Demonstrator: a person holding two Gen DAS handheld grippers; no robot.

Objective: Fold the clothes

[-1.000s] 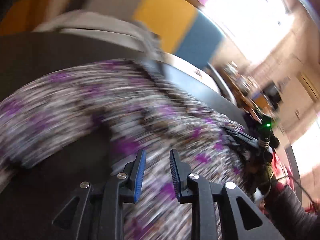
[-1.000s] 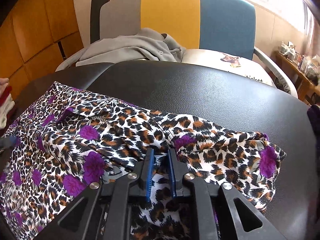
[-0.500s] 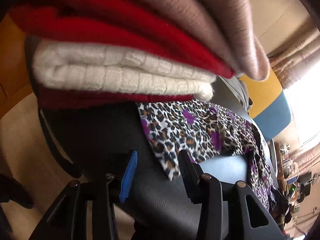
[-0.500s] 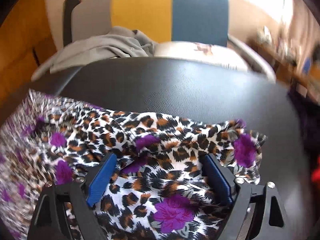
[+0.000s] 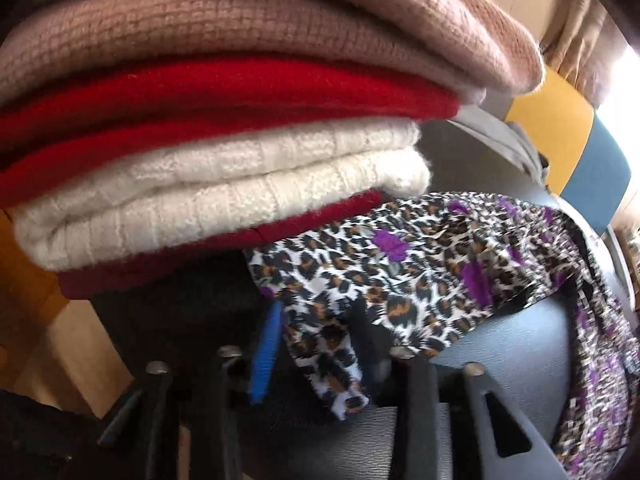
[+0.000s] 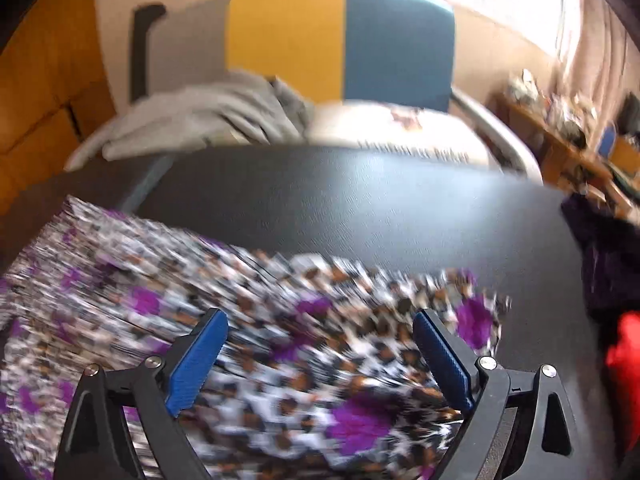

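- My landmark is the leopard-print garment (image 6: 280, 320) w/ purple flowers, lying spread on the black counter (image 6: 360, 216).
- My right gripper (image 6: 320, 356) hangs just over the garment's near part; jaws wide apart, nothing between the blue pads, cloth under them. Right view is motion-blurred, so I can't tell if the pads touch the fabric.
- My left gripper (image 5: 316, 344) sits at the garment's corner by the counter edge. A flap of the print hangs between the jaws, which are partly apart; the blue pad (image 5: 266, 354) on one side is clear of the cloth. Blur there, so I can't tell if it's pinched or loose.
- Above the garment corner in the left view: a stack of folded knits (image 5: 224, 120), top to bottom pinkish-beige, red, cream, dark red. Its lowest layer overlaps the garment's edge.
- Beyond the garment's far side: a chair (image 6: 340, 40) w/ grey, yellow and blue back panels.
- On the chair seat: a crumpled grey garment (image 6: 208, 120), and beside it a white item (image 6: 400, 132) w/ a small graphic and a line of dark print. Too smeared to read; no brand legible anywhere.
- To the garment's right, at the counter's end: dark purple fabric (image 6: 600, 260) and a bit of red (image 6: 624, 360) below it.
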